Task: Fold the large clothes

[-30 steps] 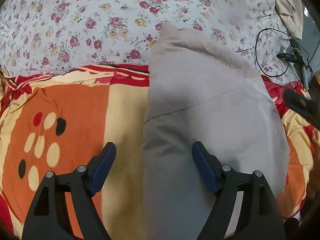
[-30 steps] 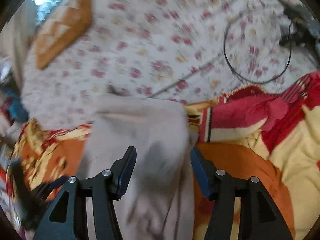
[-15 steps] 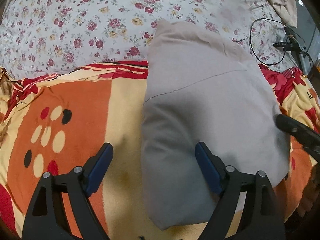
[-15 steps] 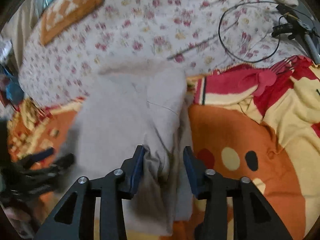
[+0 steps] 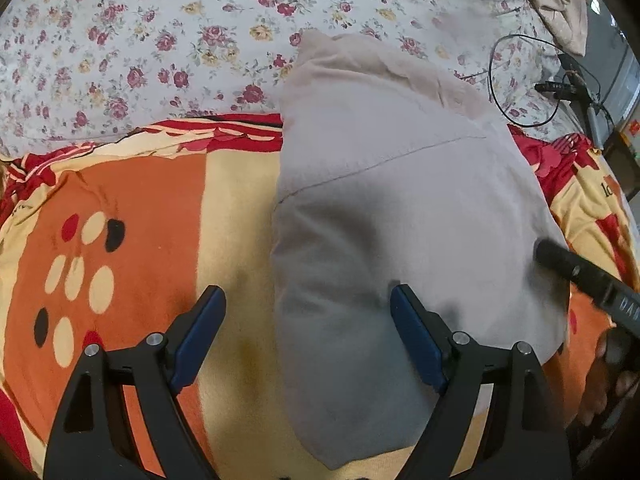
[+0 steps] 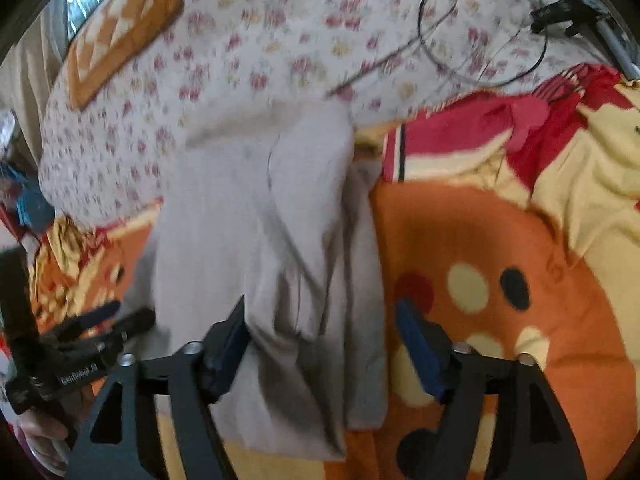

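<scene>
A folded grey-beige garment (image 5: 400, 216) lies on an orange, yellow and red blanket (image 5: 152, 216); it also shows in the right wrist view (image 6: 264, 240). My left gripper (image 5: 306, 334) is open over the garment's near left edge, with nothing between its blue pads. My right gripper (image 6: 322, 342) is open over the garment's near right edge, where the cloth bunches in folds between the fingers. The right gripper's finger (image 5: 580, 276) shows at the right of the left wrist view. The left gripper (image 6: 92, 324) shows at the left of the right wrist view.
A floral sheet (image 5: 160, 40) covers the bed beyond the blanket. A black cable loop (image 5: 520, 80) and a stand lie at the far right. An orange patterned cushion (image 6: 120, 36) and beige cloth (image 5: 560, 0) sit at the far edges.
My right gripper closed in around the garment's bunched right edge half a second ago and has now opened wide. The left gripper stayed open and pulled back slightly.
</scene>
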Tool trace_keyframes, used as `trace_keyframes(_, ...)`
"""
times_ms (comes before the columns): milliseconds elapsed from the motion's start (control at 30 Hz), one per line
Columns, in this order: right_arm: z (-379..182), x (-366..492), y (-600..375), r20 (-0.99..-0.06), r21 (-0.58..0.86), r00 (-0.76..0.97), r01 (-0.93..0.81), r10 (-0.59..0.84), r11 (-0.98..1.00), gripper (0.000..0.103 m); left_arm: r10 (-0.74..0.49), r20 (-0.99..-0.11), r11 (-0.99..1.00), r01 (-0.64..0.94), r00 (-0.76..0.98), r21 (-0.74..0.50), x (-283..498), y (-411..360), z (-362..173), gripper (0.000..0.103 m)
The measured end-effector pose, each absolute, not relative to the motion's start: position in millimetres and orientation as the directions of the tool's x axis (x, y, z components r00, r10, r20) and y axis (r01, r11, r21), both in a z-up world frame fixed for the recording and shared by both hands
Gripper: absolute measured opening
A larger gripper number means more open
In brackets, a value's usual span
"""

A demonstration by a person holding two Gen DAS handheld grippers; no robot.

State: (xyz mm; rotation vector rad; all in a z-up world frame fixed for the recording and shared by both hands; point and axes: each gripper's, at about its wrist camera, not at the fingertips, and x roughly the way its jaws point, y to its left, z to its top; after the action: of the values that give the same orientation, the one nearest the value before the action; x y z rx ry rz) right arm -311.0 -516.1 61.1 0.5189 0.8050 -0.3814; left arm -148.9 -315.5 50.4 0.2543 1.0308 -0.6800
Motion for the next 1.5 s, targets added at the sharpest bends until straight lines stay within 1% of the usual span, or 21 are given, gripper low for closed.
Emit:
trace_keyframes(33,63,-310,-521,-0.749,0.302,0.65,0.507,-0.128,0.808,0.081,-0.4,-0.854,0.768,0.63,0.333,-0.114,-148,-316,51,0.085)
trace_keyframes(233,57,-295,-531,-0.754,0.349,0.652,0.495,-0.075,0.796,0.081,-0.396,-0.856,0.76,0.642,0.334,-0.101,-141,-320,52,0.085)
trace_keyframes(433,60,-285,-533,-0.744,0.337,0.661,0.504,-0.104,0.795,0.083,-0.4,-0.856,0.752,0.651,0.328,-0.102,-137,-327,52,0.085)
trace_keyframes(533,57,-279,-539,-0.735,0.346,0.672,0.49,-0.093,0.8,0.085,-0.435,-0.857,0.737,0.656,0.276,-0.163,-127,-329,52,0.085)
trace_keyframes(567,53,-275,-543,-0.735,0.357,0.674,0.482,-0.078,0.8,0.086,-0.462,-0.854,0.723,0.659,0.239,-0.207,-121,-330,51,0.085)
trace_keyframes(633,45,-269,-551,-0.734,0.396,0.678,0.463,-0.03,0.793,0.088,-0.483,-0.855,0.708,0.659,0.189,-0.255,-112,-333,47,0.086)
trace_keyframes(733,35,-264,-560,-0.708,0.477,0.704,0.427,0.048,0.768,0.09,-0.492,-0.865,0.68,0.663,0.096,-0.313,-97,-342,35,0.091)
trace_keyframes(800,31,-259,-562,-0.695,0.509,0.713,0.398,0.092,0.763,0.09,-0.499,-0.865,0.678,0.645,0.051,-0.353,-89,-346,27,0.098)
trace_keyframes(867,27,-252,-563,-0.68,0.54,0.719,0.358,0.145,0.762,0.09,-0.519,-0.855,0.68,0.61,0.008,-0.407,-82,-347,20,0.1)
trace_keyframes(933,26,-246,-562,-0.668,0.553,0.724,0.33,0.171,0.765,0.089,-0.538,-0.843,0.676,0.6,0.005,-0.428,-81,-348,20,0.1)
trace_keyframes(967,27,-243,-561,-0.662,0.557,0.727,0.317,0.179,0.768,0.087,-0.545,-0.839,0.665,0.613,0.009,-0.426,-83,-349,22,0.097)
trace_keyframes(1000,28,-241,-560,-0.655,0.565,0.731,0.305,0.191,0.767,0.076,-0.561,-0.828,0.645,0.63,0.006,-0.433,-85,-350,24,0.074)
trace_keyframes(1033,30,-240,-558,-0.646,0.571,0.738,0.299,0.195,0.764,0.061,-0.59,-0.807,0.6,0.654,-0.027,-0.461,-88,-352,28,0.06)
trace_keyframes(1067,33,-239,-556,-0.641,0.572,0.743,0.296,0.192,0.765,0.054,-0.599,-0.8,0.587,0.671,-0.017,-0.454,-91,-352,34,0.052)
trace_keyframes(1100,37,-238,-552,-0.643,0.563,0.743,0.295,0.185,0.772,0.045,-0.616,-0.788,0.569,0.691,-0.002,-0.446,-95,-350,42,0.042)
trace_keyframes(1133,42,-237,-547,-0.65,0.545,0.741,0.297,0.17,0.784,0.038,-0.626,-0.78,0.557,0.701,0.001,-0.446,-97,-348,47,0.038)
trace_keyframes(1167,51,-239,-540,-0.652,0.526,0.742,0.294,0.156,0.798,0.036,-0.631,-0.776,0.554,0.704,0.006,-0.445,-99,-344,52,0.033)
trace_keyframes(1233,64,-245,-531,-0.638,0.531,0.752,0.275,0.165,0.802,0.029,-0.66,-0.751,0.544,0.694,0.007,-0.472,-102,-329,68,0.03)
trace_keyframes(1267,70,-248,-526,-0.626,0.541,0.76,0.259,0.177,0.8,0.029,-0.672,-0.74,0.538,0.692,0.008,-0.481,-103,-321,76,0.03)
trace_keyframes(1367,92,-263,-501,-0.586,0.572,0.776,0.189,0.236,0.798,0.028,-0.675,-0.736,0.531,0.72,0.041,-0.447,-123,-285,108,0.03)
trace_keyframes(1500,95,-276,-468,-0.567,0.621,0.758,0.135,0.323,0.772,0.028,-0.638,-0.766,0.568,0.72,0.08,-0.398,-148,-233,119,0.03)
